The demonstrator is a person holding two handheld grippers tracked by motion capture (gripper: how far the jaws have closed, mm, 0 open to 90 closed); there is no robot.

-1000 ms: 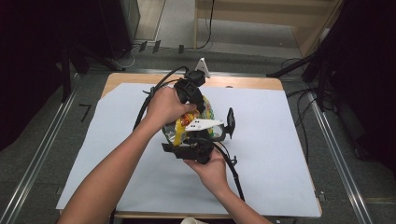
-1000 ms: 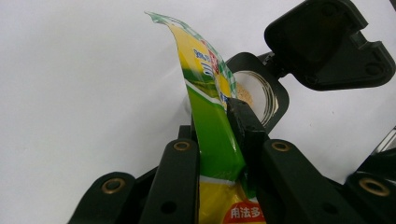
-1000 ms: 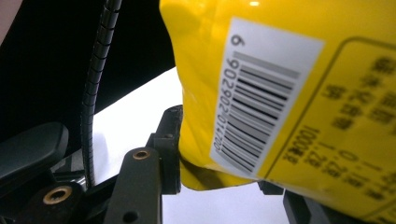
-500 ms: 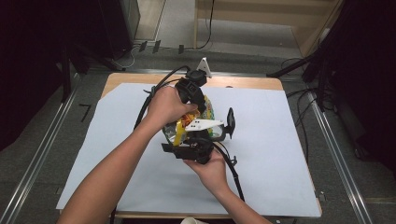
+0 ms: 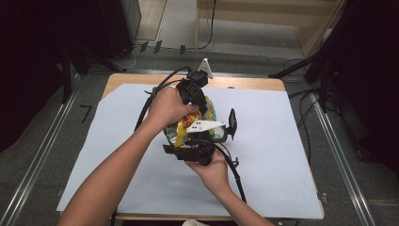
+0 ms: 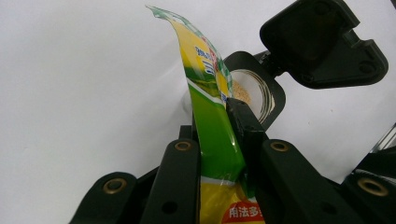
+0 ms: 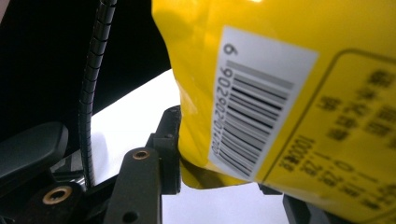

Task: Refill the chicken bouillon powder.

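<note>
Centrally on the white sheet (image 5: 282, 155), both hands hold a yellow packet (image 6: 210, 116); the left gripper (image 6: 217, 154) pinches its edge above an open-lidded jar (image 6: 254, 93); the right gripper (image 7: 224, 177) clamps its bottom corner.

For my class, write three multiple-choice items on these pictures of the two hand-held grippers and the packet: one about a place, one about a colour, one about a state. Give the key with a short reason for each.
1. Where is the yellow packet?
A. on the floor
B. over the middle of the white sheet, between the two grippers
C. at the table's right edge

2. What colour is the band just above the left gripper jaws?
A. green
B. blue
C. red

3. What is the state of the black-lidded container beyond the packet?
A. lid shut
B. lid flipped open
C. lying crushed

Key: 1 B, the high view shows both hands holding it there. 2 A, the left gripper view shows a green strip in the jaws. 3 B, the lid stands up and the pale contents show.
</note>
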